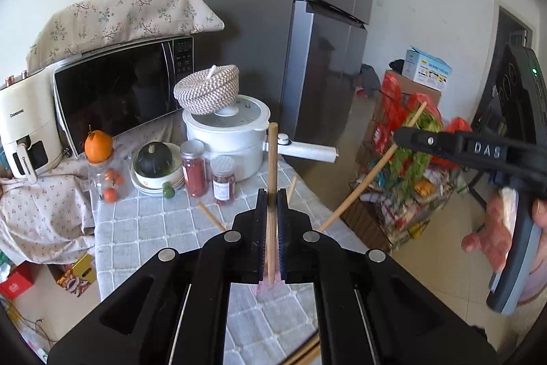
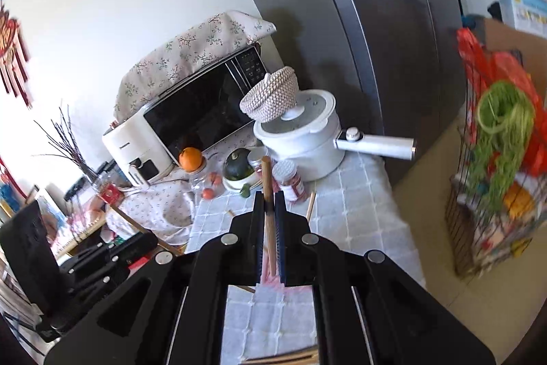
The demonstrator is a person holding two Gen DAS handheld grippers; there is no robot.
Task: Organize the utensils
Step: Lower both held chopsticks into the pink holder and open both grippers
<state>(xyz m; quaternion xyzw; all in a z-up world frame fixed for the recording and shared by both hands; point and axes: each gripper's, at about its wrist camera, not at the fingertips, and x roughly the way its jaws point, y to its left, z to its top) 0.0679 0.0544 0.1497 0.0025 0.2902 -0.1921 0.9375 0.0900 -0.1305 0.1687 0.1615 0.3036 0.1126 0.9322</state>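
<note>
1. The left gripper (image 1: pixel 272 194) has its jaws closed on a chopstick (image 1: pixel 271 180). The stick runs lengthwise between the pads and pokes out past the tips, pointing toward the white pot (image 1: pixel 232 139).

2. The right gripper (image 2: pixel 270 195) is likewise clamped on a second chopstick (image 2: pixel 267 183), held the same way.

3. Each stick seems gripped along its length so that it stays straight and can be slid end-first into a holder. That is a judgement; no holder can be told in either view.

4. Both grippers are held above the counter (image 1: pixel 154 221), clear of its grey checked cloth. More loose chopsticks lie there: one near the jars (image 1: pixel 211 217), another just right of the left jaws (image 1: pixel 291 188), and ends at the bottom edge (image 1: pixel 304 354).

5. Only the left view shows the right gripper from outside (image 1: pixel 403 134): its chopstick crosses the jaws at a slant and hangs out past the counter edge, with a hand (image 1: pixel 492 228) on the handle.

6. Only the right view shows the other gripper's body low at the left (image 2: pixel 102 262), with clutter beyond the counter's left end. Its jaws cannot be seen from there.

7. The task looks early: two sticks in hand, several not yet gathered.
</note>
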